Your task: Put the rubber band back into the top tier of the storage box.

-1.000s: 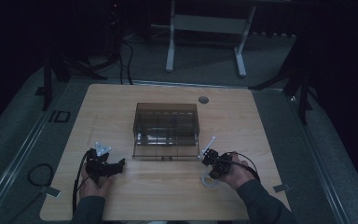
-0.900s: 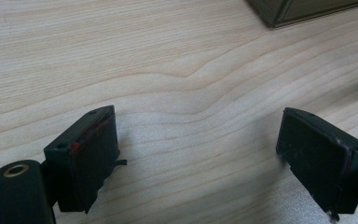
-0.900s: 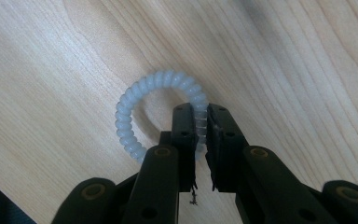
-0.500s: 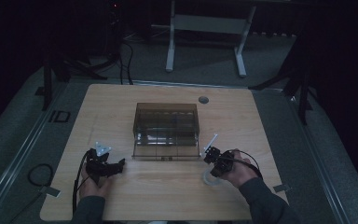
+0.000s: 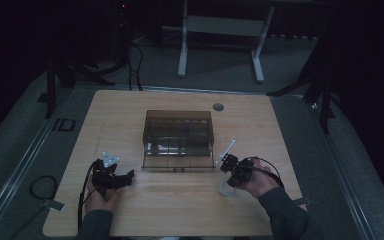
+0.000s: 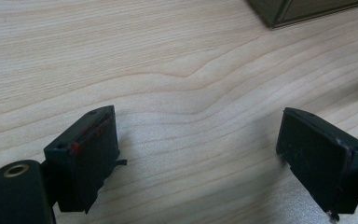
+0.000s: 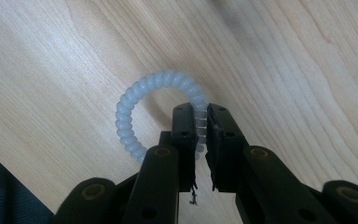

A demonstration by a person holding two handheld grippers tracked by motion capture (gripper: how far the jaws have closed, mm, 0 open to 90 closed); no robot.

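Nearest the person, the right gripper (image 7: 201, 128) is clamped on one side of a pale blue coiled hair tie (image 7: 135, 100), pinching its rim as if to lift it off the wooden table (image 5: 180, 210); the left gripper (image 6: 200, 154) rests idle, jaws apart and empty; beyond both stands a smoky transparent box (image 5: 178, 140), likely the tie's destination.

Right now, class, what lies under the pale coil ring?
Bare wooden table shows under and through the coil ring; the right gripper, shut on it, covers the ring's near side.

hair coil (image 7: 158, 102) on table (image 5: 180, 210), right of box (image 5: 179, 140)
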